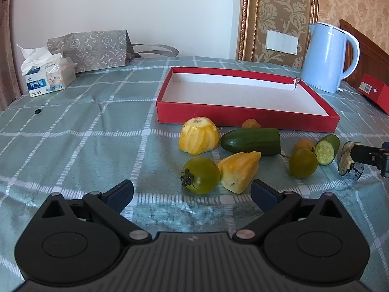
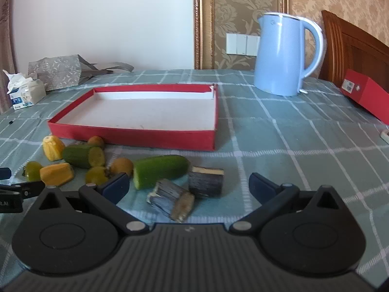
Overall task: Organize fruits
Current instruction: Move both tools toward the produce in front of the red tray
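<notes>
Left gripper (image 1: 192, 192) fingers apart, near green round tomato (image 1: 200, 174); right gripper (image 2: 188, 186) apart over dark eggplant chunk (image 2: 171, 199). Straddle squarely, then carry into far shallow red cardboard tray (image 1: 245, 118).

A desk (image 1: 73, 131) covered by a green cloth with a white grid is seen in both views. At its far left a tissue pack (image 1: 47, 79) printed with a kitten is placed, with white tissue pulled up from the top. Just behind it a grey patterned bag (image 1: 90, 50) is laid on its side. A pale blue kettle (image 2: 283, 53) is stood at the far right, in front of white wall switches (image 2: 242, 43). A small black object (image 1: 38, 111) is seen on the cloth.
</notes>
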A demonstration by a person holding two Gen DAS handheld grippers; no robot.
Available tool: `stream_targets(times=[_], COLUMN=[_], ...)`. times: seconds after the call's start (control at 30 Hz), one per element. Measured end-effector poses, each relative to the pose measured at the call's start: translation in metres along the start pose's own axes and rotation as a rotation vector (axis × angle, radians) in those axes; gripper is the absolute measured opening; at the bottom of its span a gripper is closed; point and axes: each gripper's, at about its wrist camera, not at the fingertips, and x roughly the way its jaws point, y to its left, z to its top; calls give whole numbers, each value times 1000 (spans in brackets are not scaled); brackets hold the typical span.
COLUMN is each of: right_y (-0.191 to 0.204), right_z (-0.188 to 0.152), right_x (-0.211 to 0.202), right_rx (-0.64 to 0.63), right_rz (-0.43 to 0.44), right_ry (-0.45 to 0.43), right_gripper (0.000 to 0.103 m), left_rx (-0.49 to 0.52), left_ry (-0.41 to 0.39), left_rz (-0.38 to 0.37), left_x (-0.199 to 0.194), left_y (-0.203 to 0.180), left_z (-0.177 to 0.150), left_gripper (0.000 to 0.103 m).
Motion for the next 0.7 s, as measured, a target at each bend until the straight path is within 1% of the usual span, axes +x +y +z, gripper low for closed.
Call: stream_targets(times=[0.13,0.2,0.3,0.4,0.53,0.6,0.7], right_y=[-4,-2,-1,-1,-3,-4,-6], right_z=[-2,-3,-4,-4,-4,-3,-3], right_x=[5,8,12,14,18,18,20], right_rx=[21,21,23,27,41,44,52], right_rz=[-3,-1,8,15,21,21,17], right_ry=[12,16,21,26,32,35,33], right_gripper=[103,103,103,103,103,103,103], left_rx=[1,22,51,70,110,154,222], left_ry=[10,4,-23,-19,2,21,28], left_rz=[-17,-19,-44,-49,-129,-191,-246], left_x=[6,6,4,9,14,16,17], left_y=[-1,-4,-5,-2,7,13,17], left_z=[-1,0,1,4,8,8,6], left_gripper=[103,103,103,103,103,103,103])
